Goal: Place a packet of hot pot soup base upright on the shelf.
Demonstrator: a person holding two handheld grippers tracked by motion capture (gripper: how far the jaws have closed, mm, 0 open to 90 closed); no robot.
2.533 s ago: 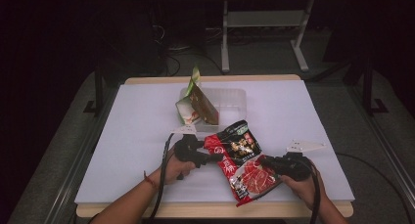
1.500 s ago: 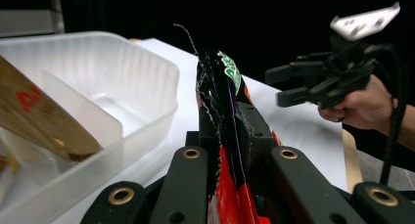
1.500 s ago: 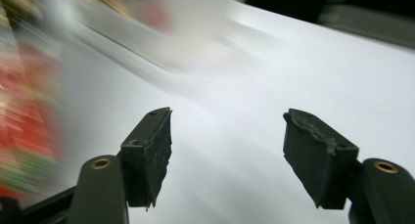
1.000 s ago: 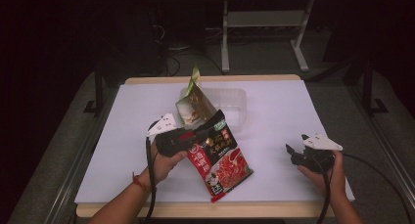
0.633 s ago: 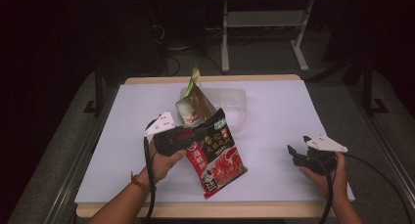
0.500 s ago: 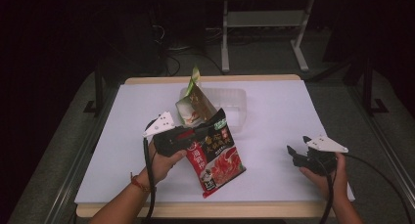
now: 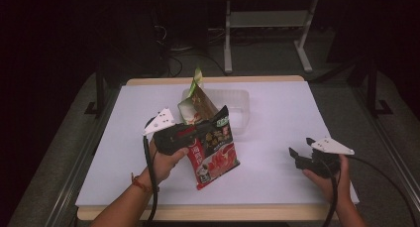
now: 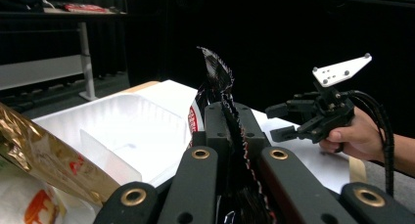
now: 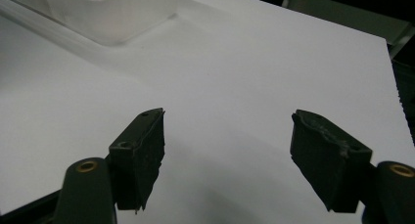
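left gripper point(image 7: 210, 130) pinching red snack bag point(image 7: 215, 152) — lifted

Red-black snack bag point(image 7: 216, 150), lifted, tilted

Left gripper point(image 7: 200, 133) is raised mid-table, jaws clamped tight, forearm angling in from the near edge. Right gripper point(image 7: 299, 153) sits low at the right, jaws spread wide.

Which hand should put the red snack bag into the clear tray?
Left. Its tool is clamped on the red snack bag beside the clear tray; the right tool is open, farther away.
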